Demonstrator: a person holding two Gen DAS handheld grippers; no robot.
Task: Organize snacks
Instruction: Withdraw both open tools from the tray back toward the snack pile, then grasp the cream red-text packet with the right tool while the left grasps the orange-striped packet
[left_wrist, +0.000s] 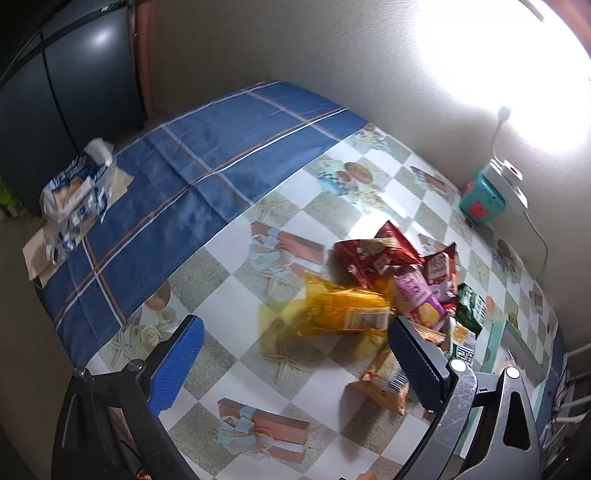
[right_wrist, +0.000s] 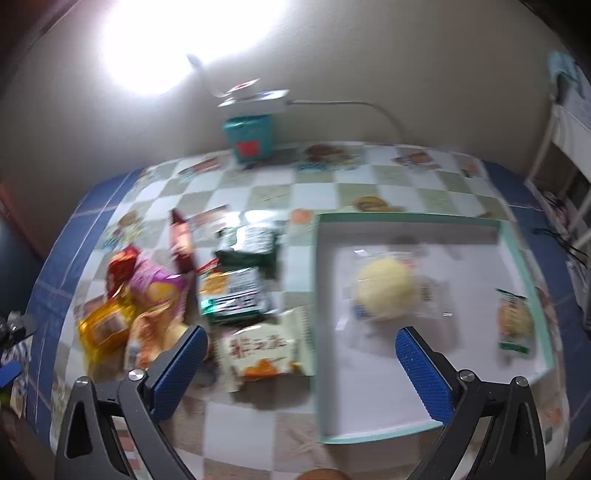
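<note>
A heap of snack packets lies on the checked tablecloth: a yellow packet (left_wrist: 345, 312), red packets (left_wrist: 373, 254), a pink one (left_wrist: 417, 295) and green ones (left_wrist: 471, 308). My left gripper (left_wrist: 295, 354) is open, low over the cloth just left of the heap, holding nothing. In the right wrist view the same heap sits at left, with a green packet (right_wrist: 236, 291) and a cream packet (right_wrist: 264, 349) beside a shallow white tray (right_wrist: 413, 413). A wrapped yellow bun (right_wrist: 384, 288) and a small green packet (right_wrist: 515, 323) lie in the tray. My right gripper (right_wrist: 299, 354) is open above the tray's left rim.
A teal box (right_wrist: 251, 138) with a white device and cable stands against the back wall. A blue-and-white bag (left_wrist: 75, 188) rests on the blue plaid cloth (left_wrist: 192, 173) at far left, next to a dark cabinet (left_wrist: 55, 92). A white rack (right_wrist: 565, 155) stands at right.
</note>
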